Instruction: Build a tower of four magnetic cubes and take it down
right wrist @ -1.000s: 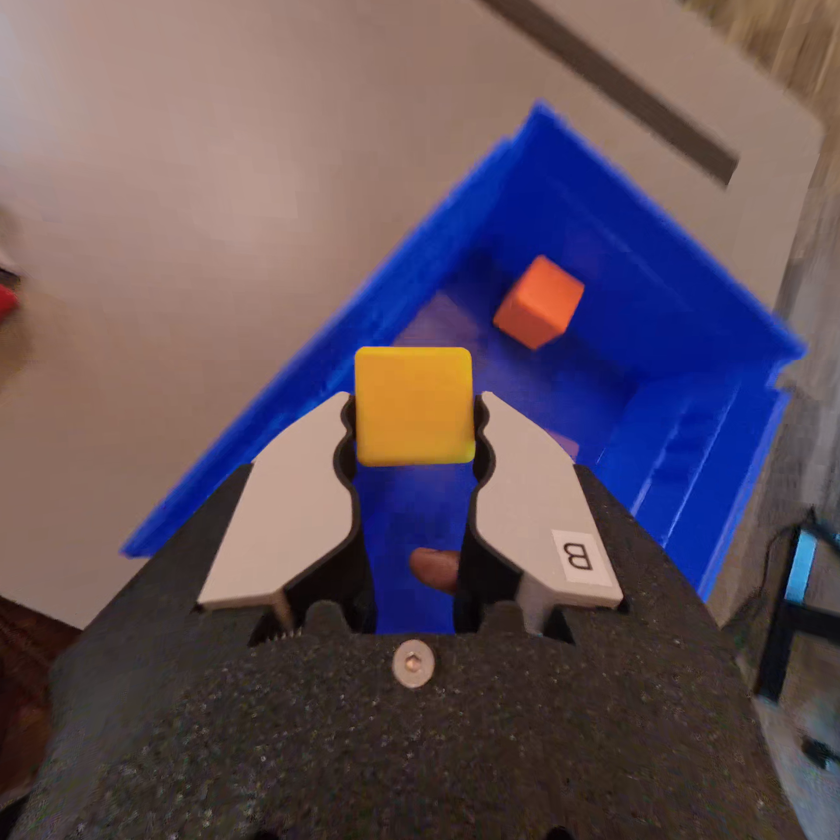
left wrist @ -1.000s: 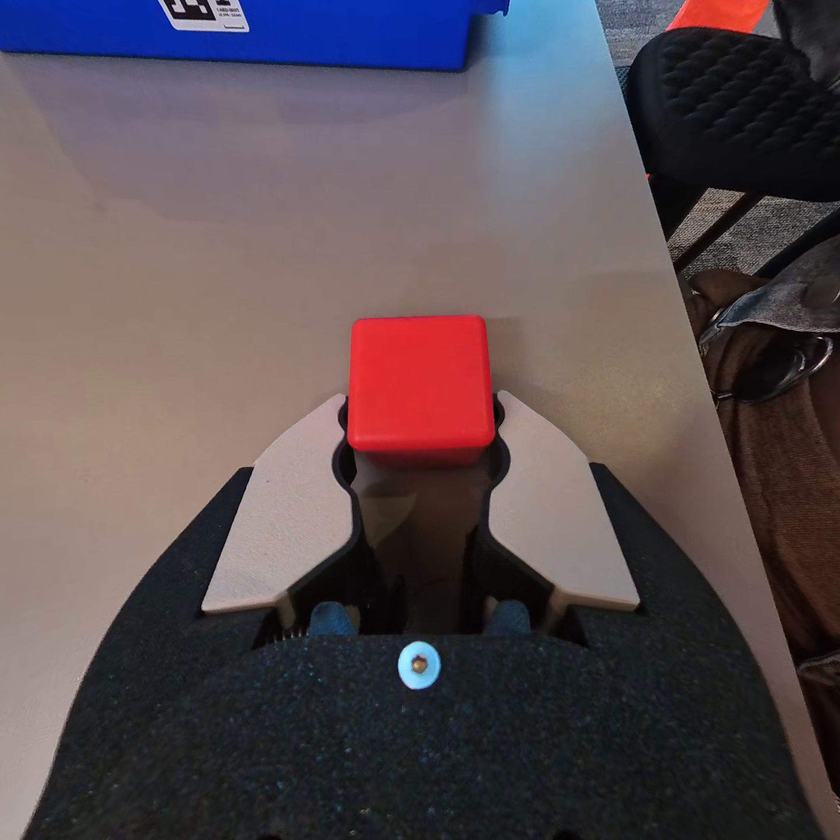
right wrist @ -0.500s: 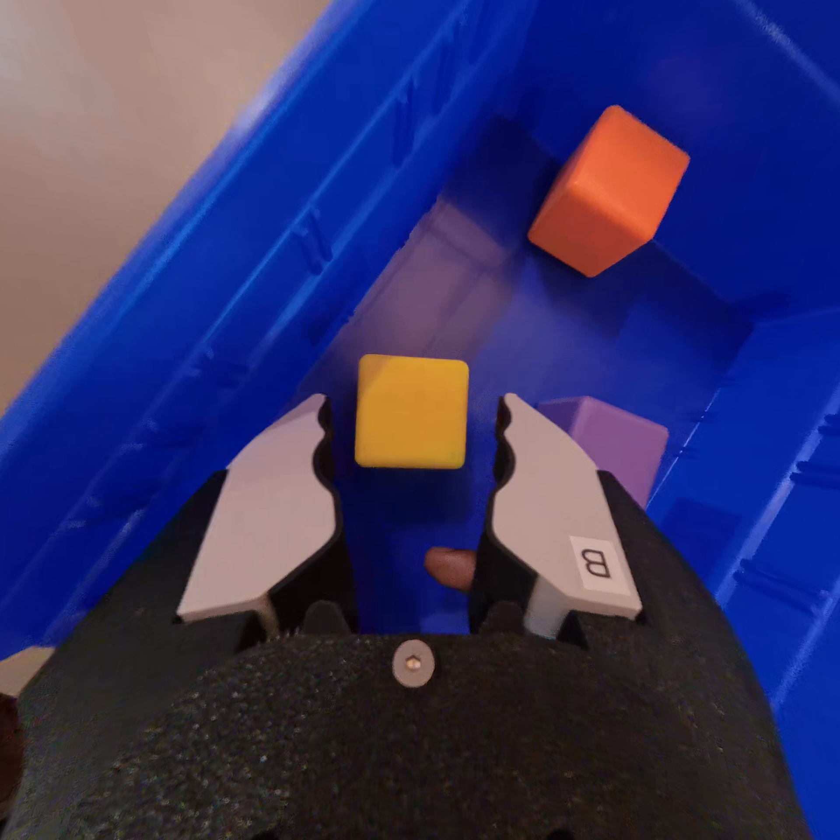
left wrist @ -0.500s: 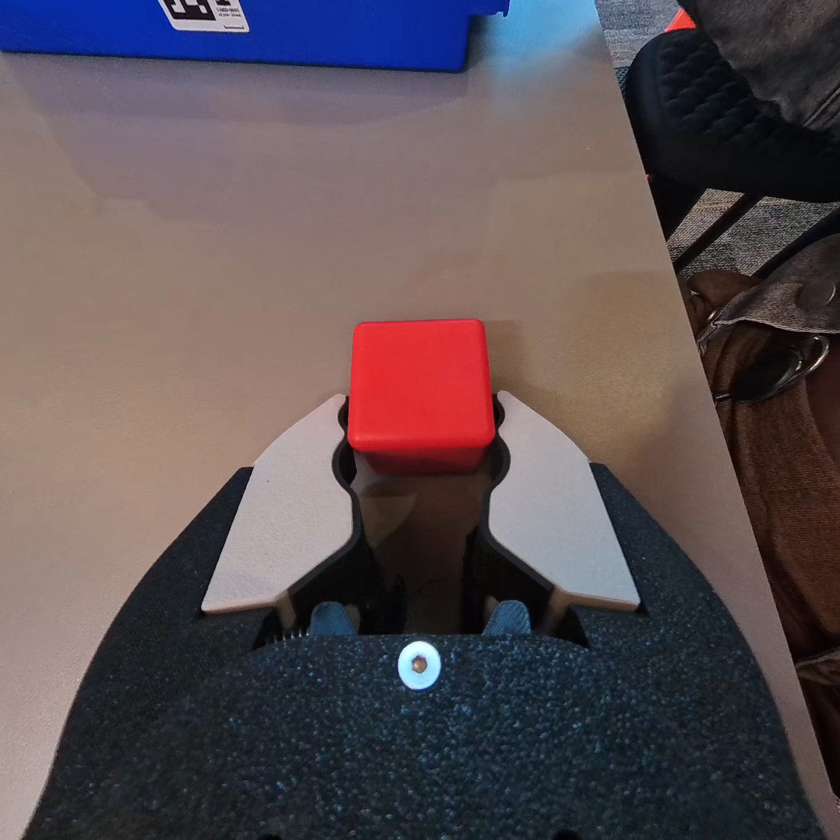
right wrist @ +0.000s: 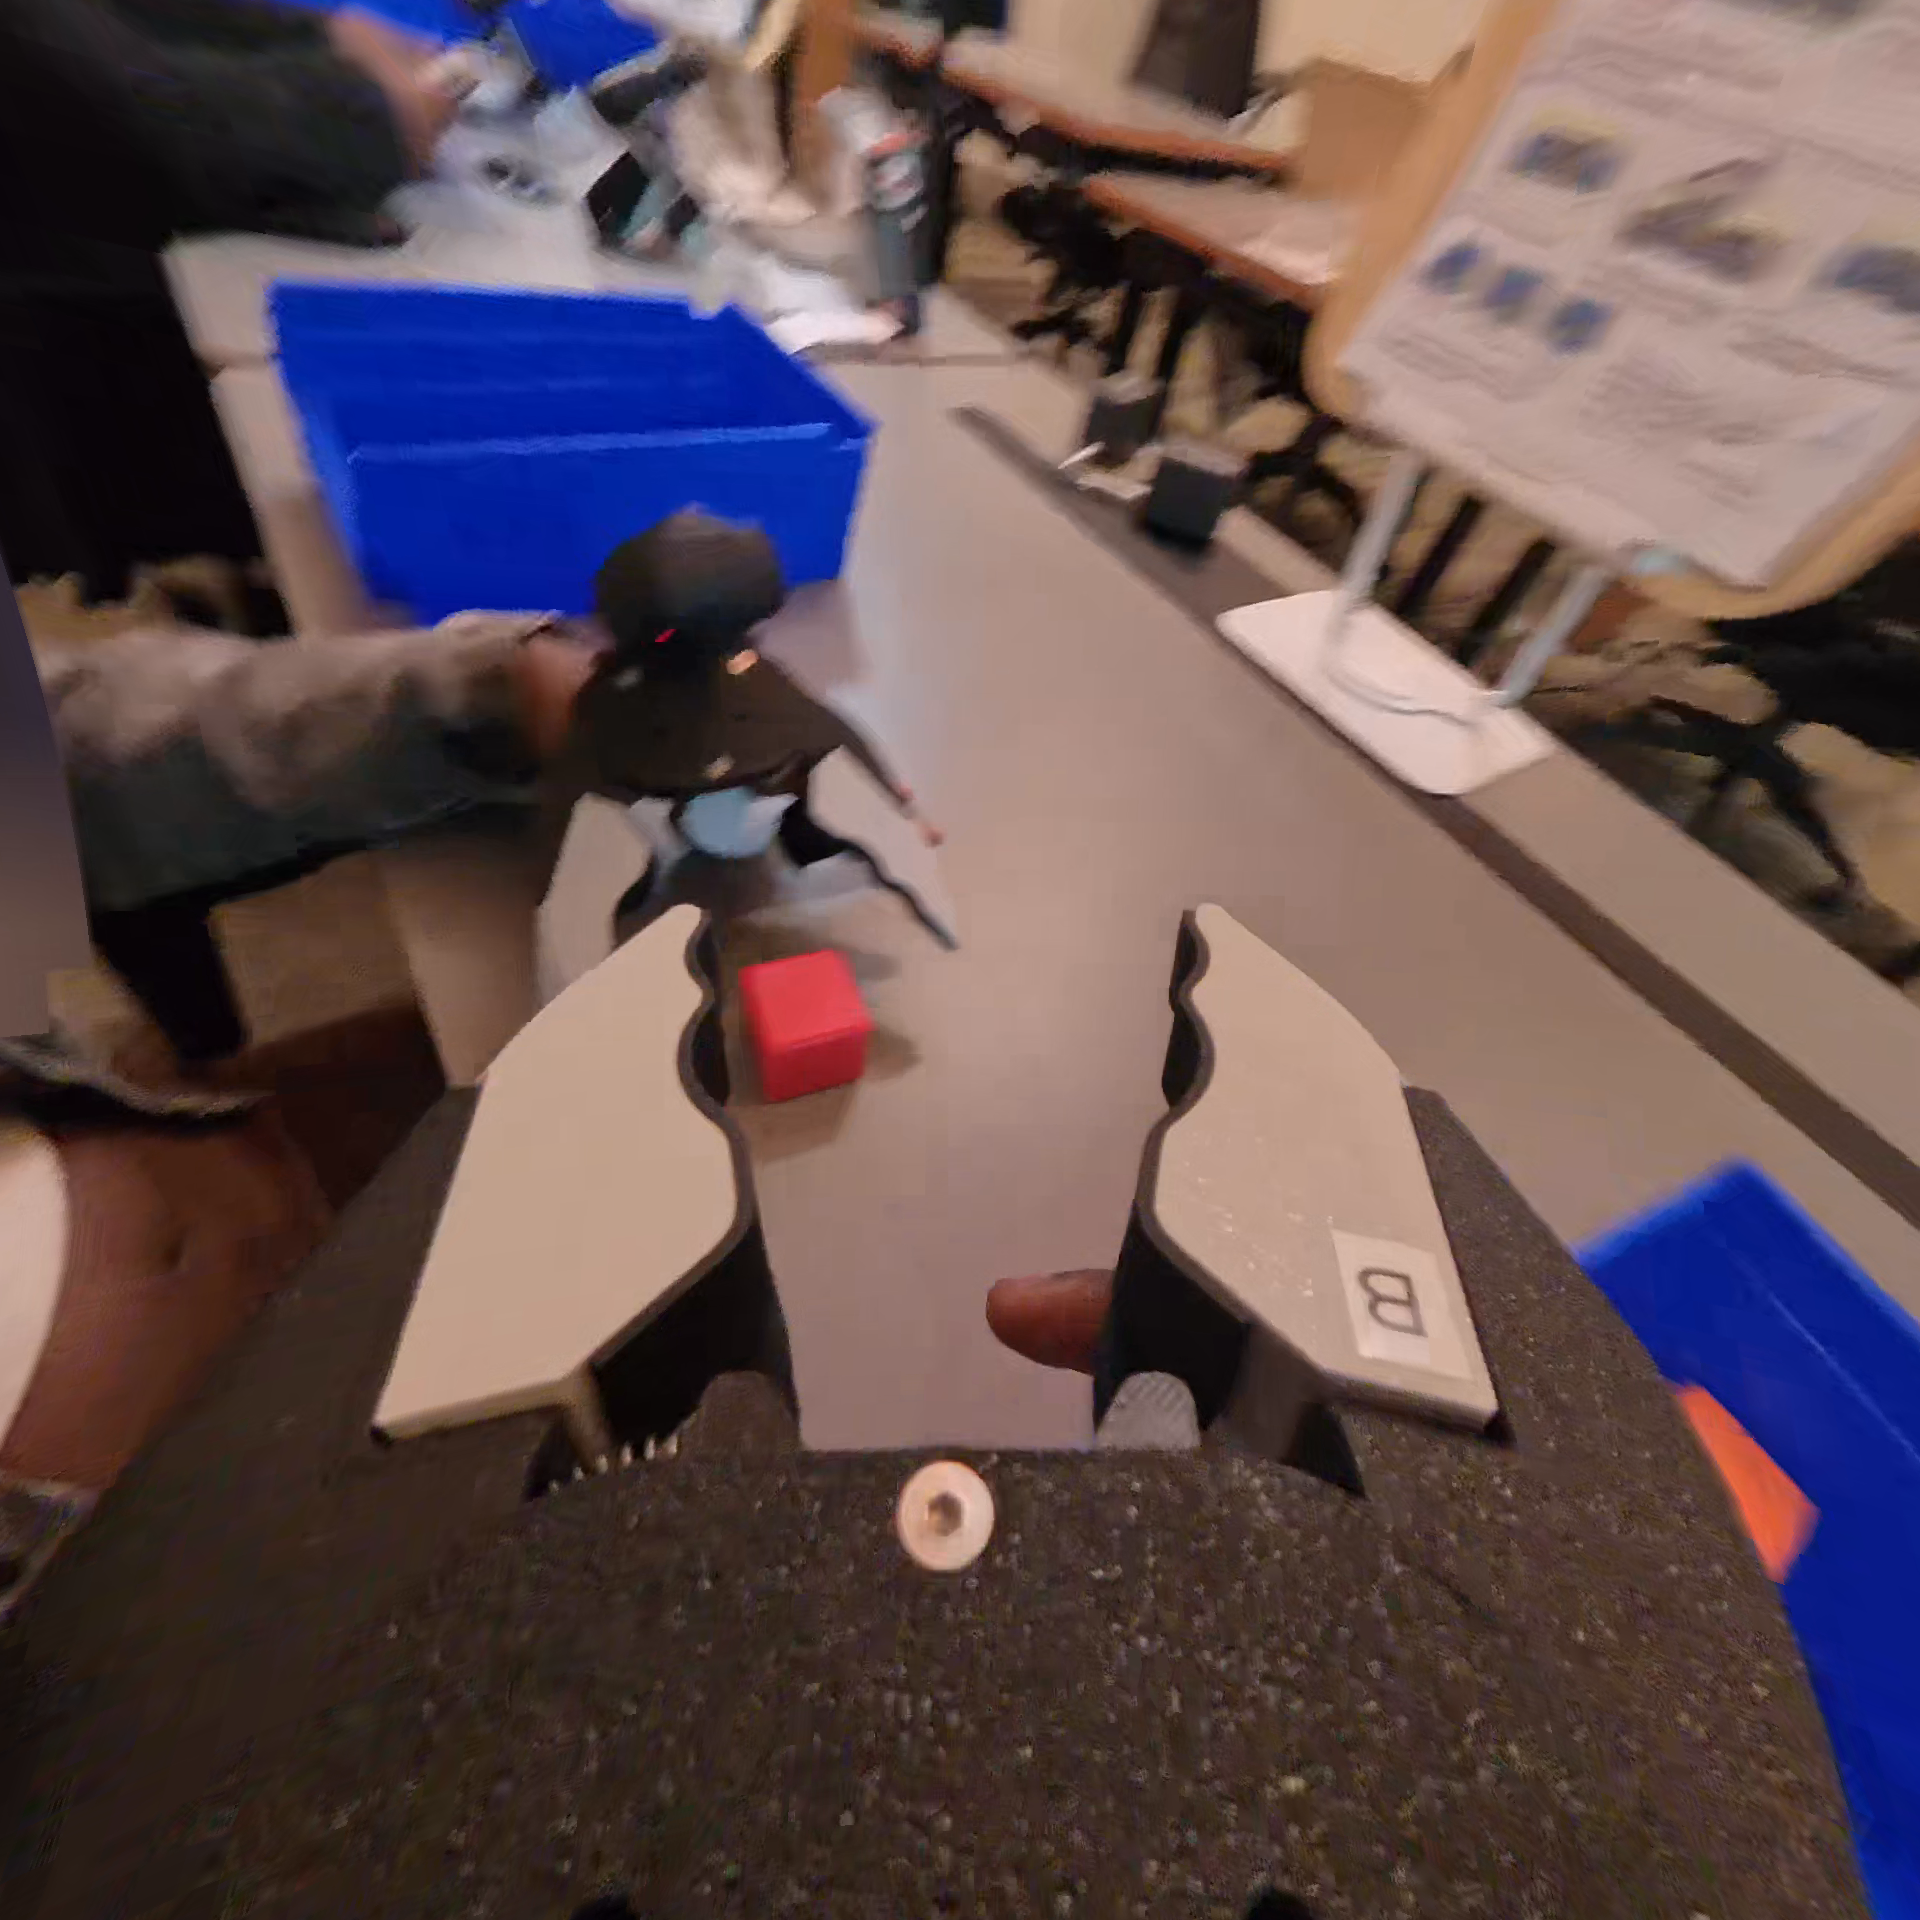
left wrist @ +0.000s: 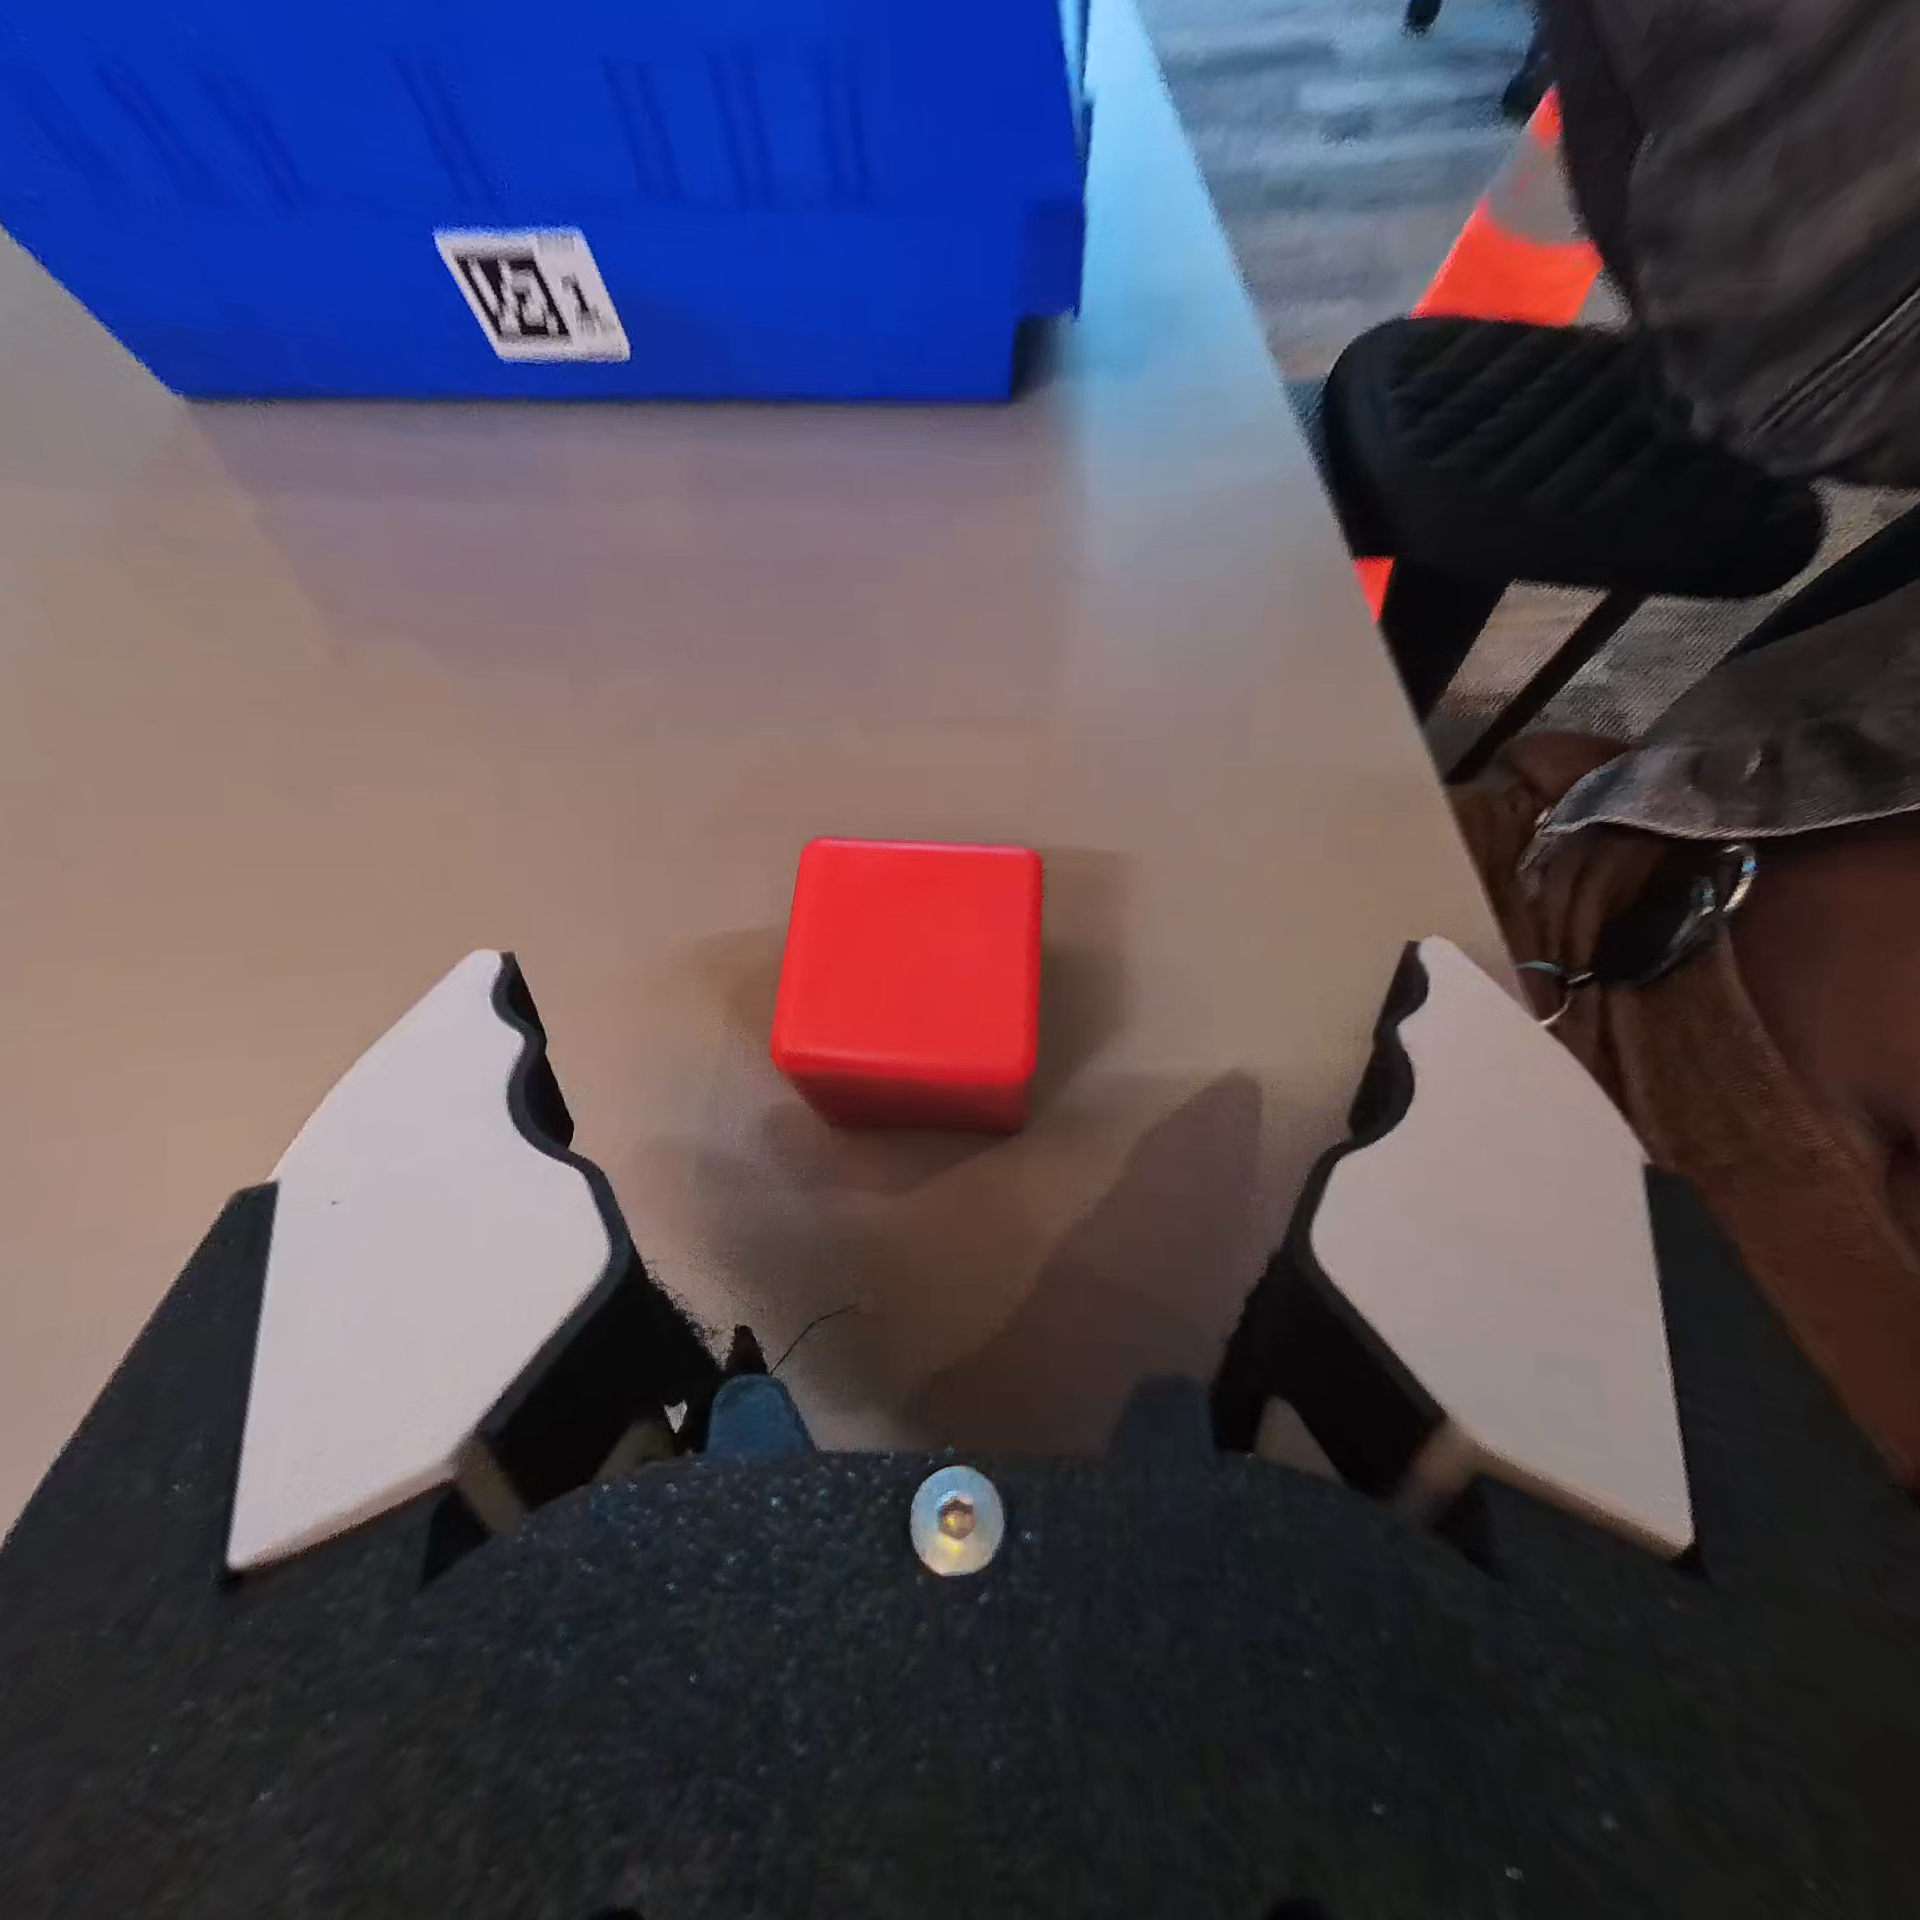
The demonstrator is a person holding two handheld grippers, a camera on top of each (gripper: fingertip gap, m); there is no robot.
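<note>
A red cube (left wrist: 909,977) stands alone on the grey-brown table (left wrist: 520,675). My left gripper (left wrist: 961,948) is open wide above and behind it, and neither finger touches it. The cube also shows in the right wrist view (right wrist: 805,1023), just beyond my left-hand fingertip (right wrist: 665,966). My right gripper (right wrist: 940,912) is open and empty over the table. The left gripper (right wrist: 774,883) shows farther off there, spread open behind the cube. An orange cube (right wrist: 1745,1475) lies in a blue bin (right wrist: 1766,1351) at the lower right edge.
A blue bin (left wrist: 623,156) with a label stands at the table's far end and also shows in the right wrist view (right wrist: 582,457). The table's right edge drops to a black chair (left wrist: 1507,447) and a person's clothing (left wrist: 1766,883). A poster stand (right wrist: 1662,260) is at the back right.
My left gripper opened and let go of the red cube, then pulled back. My right gripper dropped the yellow cube into the bin, opened wider and swung out toward the table.
</note>
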